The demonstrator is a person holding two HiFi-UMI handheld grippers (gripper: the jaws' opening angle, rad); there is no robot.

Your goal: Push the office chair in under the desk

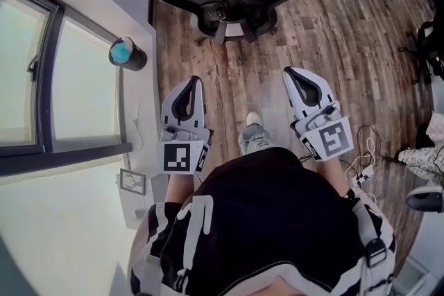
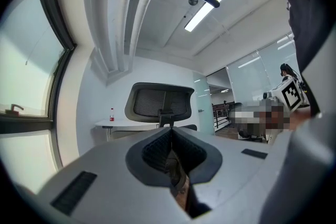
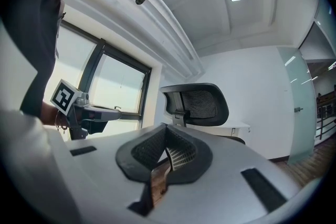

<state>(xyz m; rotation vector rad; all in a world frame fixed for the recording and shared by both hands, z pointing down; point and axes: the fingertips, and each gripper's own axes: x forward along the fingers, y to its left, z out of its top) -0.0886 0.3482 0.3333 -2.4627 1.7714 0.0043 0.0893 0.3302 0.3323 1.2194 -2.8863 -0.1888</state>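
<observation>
In the lower middle of the head view the person wears a black top (image 1: 277, 211) with white stripes (image 1: 201, 218) on the sleeves, greyish trousers (image 1: 255, 142) and a pale shoe (image 1: 254, 119). The left gripper (image 1: 192, 83) and right gripper (image 1: 291, 74) are pale grey shells with rounded black jaws. Each carries a marker cube (image 1: 177, 157) printed with black-and-white squares. In the gripper views, the jaws are lined with dark ribbed pads (image 2: 157, 152).
</observation>
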